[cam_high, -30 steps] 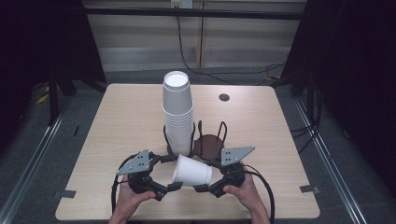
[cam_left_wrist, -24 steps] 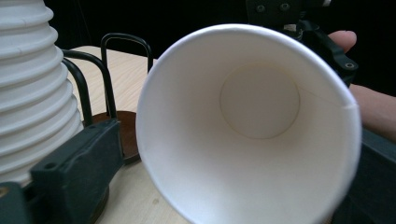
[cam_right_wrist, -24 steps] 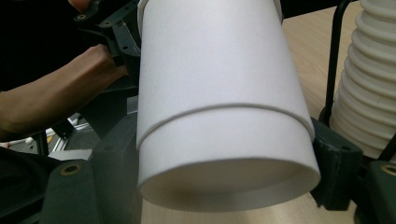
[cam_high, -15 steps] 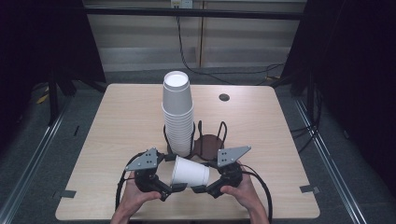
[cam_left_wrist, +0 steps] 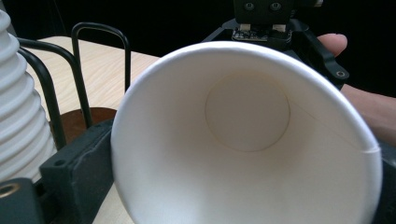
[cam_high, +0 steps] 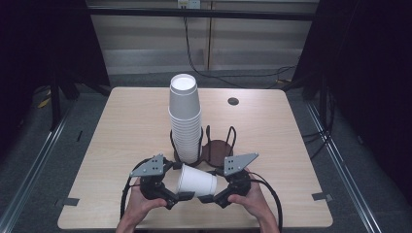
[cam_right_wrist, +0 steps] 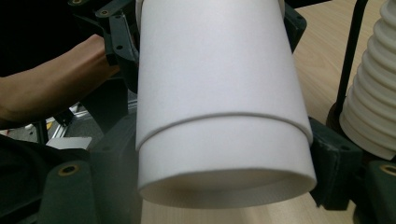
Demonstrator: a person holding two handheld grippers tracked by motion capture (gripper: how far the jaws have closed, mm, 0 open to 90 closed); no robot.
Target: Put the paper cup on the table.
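Observation:
A white paper cup (cam_high: 197,180) lies on its side in the air between my two grippers, near the table's front edge. My left gripper (cam_high: 182,196) has its jaws on both sides of the cup's wide mouth (cam_left_wrist: 243,140), resting against the rim; they have just been closing a little with the cup between them. My right gripper (cam_high: 209,198) is shut on the narrow base end (cam_right_wrist: 219,93), where a step runs round the wall like a second nested cup. A tall stack of white cups (cam_high: 184,116) stands just behind.
The stack stands in a black wire holder (cam_high: 218,145) with a brown base, just beyond the grippers. A small dark disc (cam_high: 233,101) lies at the table's far right. Bare wooden tabletop (cam_high: 121,136) spreads left and right of the holder.
My left gripper has moved right, up to the cup's mouth, and its jaws now flank the rim. The right gripper and the cup have stayed put.

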